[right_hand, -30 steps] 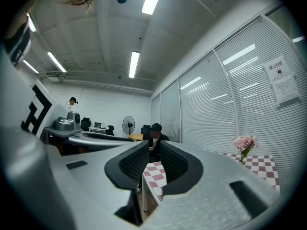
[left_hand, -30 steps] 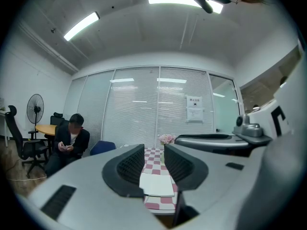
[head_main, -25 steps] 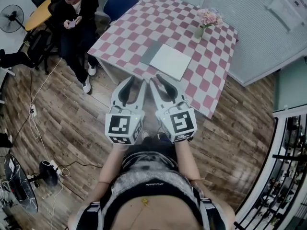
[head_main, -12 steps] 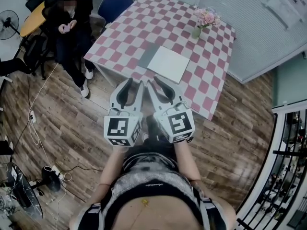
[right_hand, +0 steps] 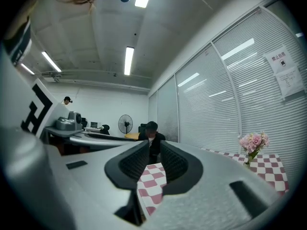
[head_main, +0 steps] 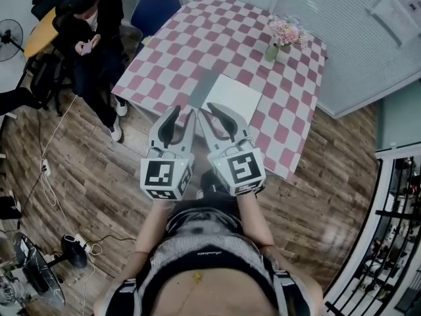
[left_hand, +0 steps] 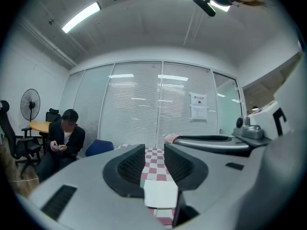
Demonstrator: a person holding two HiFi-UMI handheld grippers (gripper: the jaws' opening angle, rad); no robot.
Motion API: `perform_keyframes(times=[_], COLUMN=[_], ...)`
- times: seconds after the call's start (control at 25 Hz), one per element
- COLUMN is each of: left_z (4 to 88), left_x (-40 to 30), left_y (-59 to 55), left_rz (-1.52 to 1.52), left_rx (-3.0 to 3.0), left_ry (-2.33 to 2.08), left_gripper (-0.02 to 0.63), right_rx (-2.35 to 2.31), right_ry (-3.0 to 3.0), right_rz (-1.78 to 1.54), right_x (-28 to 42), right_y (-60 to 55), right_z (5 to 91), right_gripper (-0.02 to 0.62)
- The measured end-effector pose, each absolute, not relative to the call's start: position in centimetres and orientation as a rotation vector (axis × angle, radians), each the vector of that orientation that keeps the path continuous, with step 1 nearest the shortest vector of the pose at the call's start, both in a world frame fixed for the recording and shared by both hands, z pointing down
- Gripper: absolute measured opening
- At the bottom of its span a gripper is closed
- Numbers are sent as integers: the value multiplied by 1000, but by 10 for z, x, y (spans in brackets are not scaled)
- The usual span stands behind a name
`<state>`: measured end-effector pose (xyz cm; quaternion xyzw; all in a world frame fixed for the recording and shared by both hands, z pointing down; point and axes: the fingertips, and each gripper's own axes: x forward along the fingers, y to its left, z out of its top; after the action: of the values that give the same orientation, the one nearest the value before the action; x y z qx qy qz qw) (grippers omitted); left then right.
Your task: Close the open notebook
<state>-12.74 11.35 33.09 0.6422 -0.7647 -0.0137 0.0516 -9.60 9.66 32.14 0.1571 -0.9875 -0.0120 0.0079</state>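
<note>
The open notebook [head_main: 235,99] lies near the front edge of the pink-and-white checked table [head_main: 197,38], with a white page on the right and a grey cover [head_main: 202,87] on the left. Both grippers are held level side by side just short of the table edge, pointing at the notebook. My left gripper [head_main: 185,114] is open with nothing between its jaws; in the left gripper view the white page [left_hand: 160,195] shows through the gap of the left gripper [left_hand: 154,164]. My right gripper [head_main: 212,110] is also open and empty; its own view shows the right gripper [right_hand: 153,163] framing the checked cloth [right_hand: 151,178].
A vase of pink flowers [head_main: 283,31] stands at the table's far right. A person in black [head_main: 92,31] sits at the left beside a blue chair [head_main: 158,8]. Glass walls with blinds run behind the table. Cables and a fan [head_main: 10,31] are on the wooden floor.
Both grippers have moved forward together towards the table; the notebook now lies closer to their tips. Jaws look unchanged.
</note>
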Motion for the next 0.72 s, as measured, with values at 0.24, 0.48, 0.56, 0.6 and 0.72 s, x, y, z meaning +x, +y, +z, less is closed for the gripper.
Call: perform_keyframes(times=[0.24,0.48,0.56,0.6,0.72], left_z=[327,325,323,322,321], left_x=[-143,-156,-160,-161,-165], left_y=[69,31,20,14,-2], left_rz=[-52,-58,-55,-55,-63], left_rx=[1979,1988,1989,1990,1985], left_ry=[-2294,-2273,-2275,-2274,-2272], left_gripper=[106,106,106,106,106], right_rx=[531,545,545,545,541], right_ry=[-3092,-3076,-3082,-3083,-3082], right_rz=[-31,-22,-23,-22,-17], right_x=[-111,-121,-126,-128,-131], right_y=[53,14,3,-2,-19], right_z=[317,316,315,315,315], right_gripper=[73,72,72,72,72])
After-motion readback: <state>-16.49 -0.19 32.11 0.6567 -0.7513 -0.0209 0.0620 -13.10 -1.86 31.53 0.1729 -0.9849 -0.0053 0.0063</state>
